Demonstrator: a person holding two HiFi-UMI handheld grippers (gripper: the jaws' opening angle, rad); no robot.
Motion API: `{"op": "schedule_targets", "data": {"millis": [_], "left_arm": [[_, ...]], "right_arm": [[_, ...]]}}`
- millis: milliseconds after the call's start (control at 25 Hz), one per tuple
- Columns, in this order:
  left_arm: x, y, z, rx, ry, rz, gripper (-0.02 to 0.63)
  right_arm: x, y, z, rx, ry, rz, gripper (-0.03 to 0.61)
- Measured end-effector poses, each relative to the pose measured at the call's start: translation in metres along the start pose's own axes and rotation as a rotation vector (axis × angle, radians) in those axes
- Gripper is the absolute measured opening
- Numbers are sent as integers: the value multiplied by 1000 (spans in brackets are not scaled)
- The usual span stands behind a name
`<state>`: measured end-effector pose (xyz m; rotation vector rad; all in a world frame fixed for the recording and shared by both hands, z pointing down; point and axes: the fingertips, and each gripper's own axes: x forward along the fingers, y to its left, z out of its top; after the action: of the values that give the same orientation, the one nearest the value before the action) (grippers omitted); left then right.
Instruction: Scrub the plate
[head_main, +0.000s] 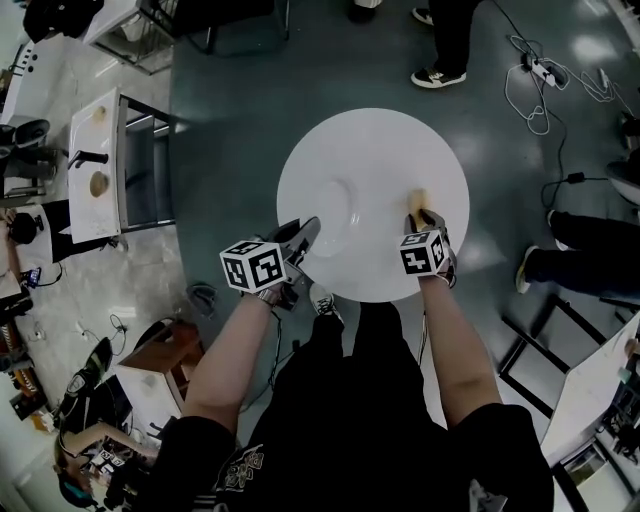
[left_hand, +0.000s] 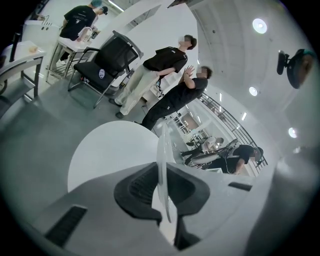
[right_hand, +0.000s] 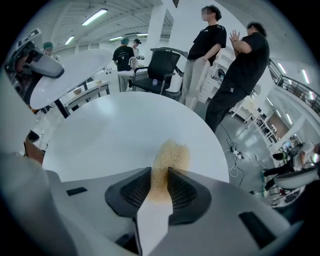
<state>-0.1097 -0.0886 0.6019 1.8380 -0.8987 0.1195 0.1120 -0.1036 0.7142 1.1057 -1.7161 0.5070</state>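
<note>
From the head view I see the round white table (head_main: 400, 150) filling the middle. The plate (head_main: 336, 205) sits on its left half, but white on white leaves me only a faint curved rim, and I cannot tell whether it lies flat or is tipped. My left gripper (head_main: 305, 235) has its jaws drawn narrow onto the plate's near rim. In the left gripper view the plate (left_hand: 163, 165) runs edge-on between the pads, its face hidden from me. My right gripper (head_main: 428, 218) points down at the table's right half, apart from the plate. Its jaws are clamped on a tan sponge (right_hand: 170, 160) that fills the gap between the pads. From above, the sponge (head_main: 420, 199) mostly hides behind the marker cube (head_main: 422, 254).
</note>
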Motion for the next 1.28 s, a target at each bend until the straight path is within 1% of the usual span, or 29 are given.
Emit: {"op": "schedule_targets", "data": {"millis": [120, 240, 320, 400, 480, 560, 640, 800, 880, 1080, 1280], "left_arm": [[1, -1, 1, 3, -4, 0, 32], [1, -2, 3, 8, -4, -4, 32], [2, -4, 4, 12, -4, -6, 32], [2, -6, 4, 20, -1, -6, 32], [2, -9, 5, 28, 3, -6, 32], [2, -11, 5, 38, 7, -5, 32], [2, -12, 6, 45, 10, -3, 32], [0, -17, 7, 61, 18, -7, 32], [0, -20, 6, 79, 24, -8, 32], [-3, -30, 9, 122, 36, -20, 32], [-6, -45, 15, 150, 36, -34, 32]], "right_arm": [[-7, -3, 5, 18, -32, 4, 83], [-21, -2, 22, 17, -114, 0, 72], [-37, 3, 45, 0, -216, 24, 71], [-57, 13, 73, -40, -339, 64, 69], [-77, 24, 99, -77, -438, 100, 69], [-94, 34, 121, -101, -511, 137, 69], [-107, 44, 138, -130, -561, 174, 69], [-127, 70, 157, -221, -618, 243, 69], [-134, 82, 163, -272, -636, 262, 69], [-137, 102, 167, -400, -615, 270, 67], [-149, 113, 162, -464, -609, 288, 66]]}}
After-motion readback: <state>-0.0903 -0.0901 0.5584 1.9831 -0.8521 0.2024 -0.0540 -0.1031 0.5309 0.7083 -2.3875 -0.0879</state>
